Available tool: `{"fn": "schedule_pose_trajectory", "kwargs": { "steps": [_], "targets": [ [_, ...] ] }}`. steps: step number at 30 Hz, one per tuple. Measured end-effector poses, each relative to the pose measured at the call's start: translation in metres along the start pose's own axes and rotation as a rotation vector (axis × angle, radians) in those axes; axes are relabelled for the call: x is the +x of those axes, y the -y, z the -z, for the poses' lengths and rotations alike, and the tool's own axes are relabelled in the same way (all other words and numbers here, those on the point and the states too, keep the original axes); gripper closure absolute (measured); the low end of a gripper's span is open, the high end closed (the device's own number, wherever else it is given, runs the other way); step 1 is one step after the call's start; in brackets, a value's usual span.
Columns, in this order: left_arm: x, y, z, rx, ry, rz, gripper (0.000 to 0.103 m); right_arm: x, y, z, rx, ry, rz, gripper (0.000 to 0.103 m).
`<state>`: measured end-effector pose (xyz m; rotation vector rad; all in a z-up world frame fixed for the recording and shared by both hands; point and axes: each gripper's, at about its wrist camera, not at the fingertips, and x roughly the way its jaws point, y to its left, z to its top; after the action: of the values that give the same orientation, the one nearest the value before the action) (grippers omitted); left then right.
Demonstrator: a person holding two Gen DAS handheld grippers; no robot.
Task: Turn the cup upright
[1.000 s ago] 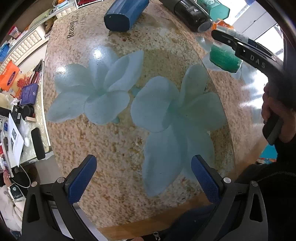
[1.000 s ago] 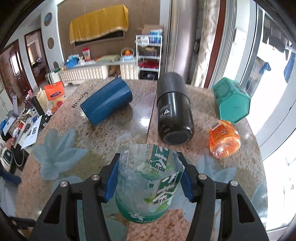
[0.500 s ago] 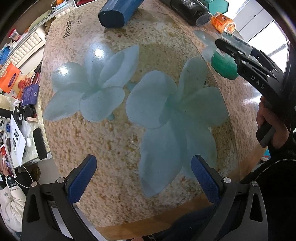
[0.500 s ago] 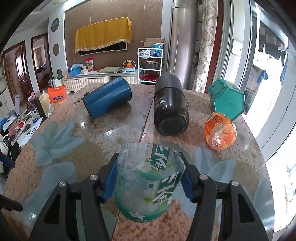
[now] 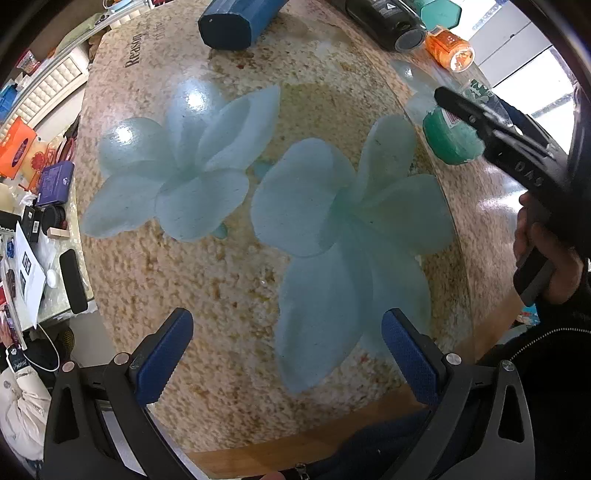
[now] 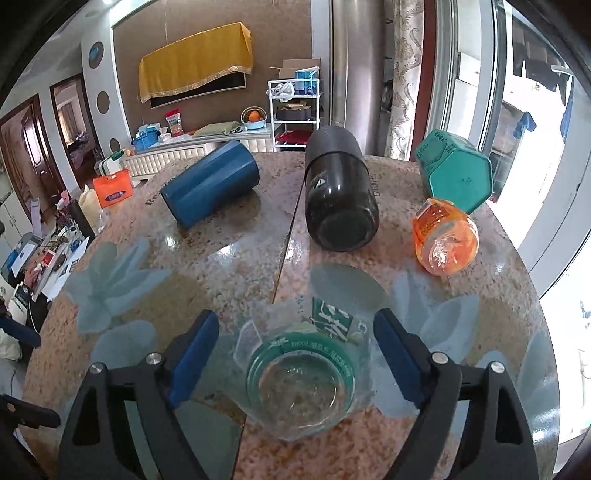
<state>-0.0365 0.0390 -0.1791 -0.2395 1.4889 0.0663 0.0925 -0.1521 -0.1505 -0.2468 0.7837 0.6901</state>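
Standing upright on the speckled stone tabletop (image 6: pixel 229 266) at lower centre, the clear plastic cup with green label (image 6: pixel 301 384) sits between the right tongs (image 6: pixel 295 360), spread apart and clear of it; the left tongs (image 5: pixel 288 354) gape empty. Flipping looks finished; next comes withdrawing without knocking it.

Blue cup (image 5: pixel 236 22) and black bottle (image 5: pixel 384 18) cut off at top edge, left view. Clear cup (image 5: pixel 452 136) half hidden behind right gripper's finger. Cup label print (image 6: pixel 332 319) unreadable, right view.
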Motion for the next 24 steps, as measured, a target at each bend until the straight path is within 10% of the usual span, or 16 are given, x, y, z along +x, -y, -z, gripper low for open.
{"fn": "schedule_pose_trajectory", "kwargs": {
  "steps": [24],
  "targets": [
    [-0.057, 0.039, -0.043, -0.098, 0.196, 0.019, 0.0, -0.08, 0.019, -0.067, 0.159, -0.091, -0.119, 0.0]
  ]
}}
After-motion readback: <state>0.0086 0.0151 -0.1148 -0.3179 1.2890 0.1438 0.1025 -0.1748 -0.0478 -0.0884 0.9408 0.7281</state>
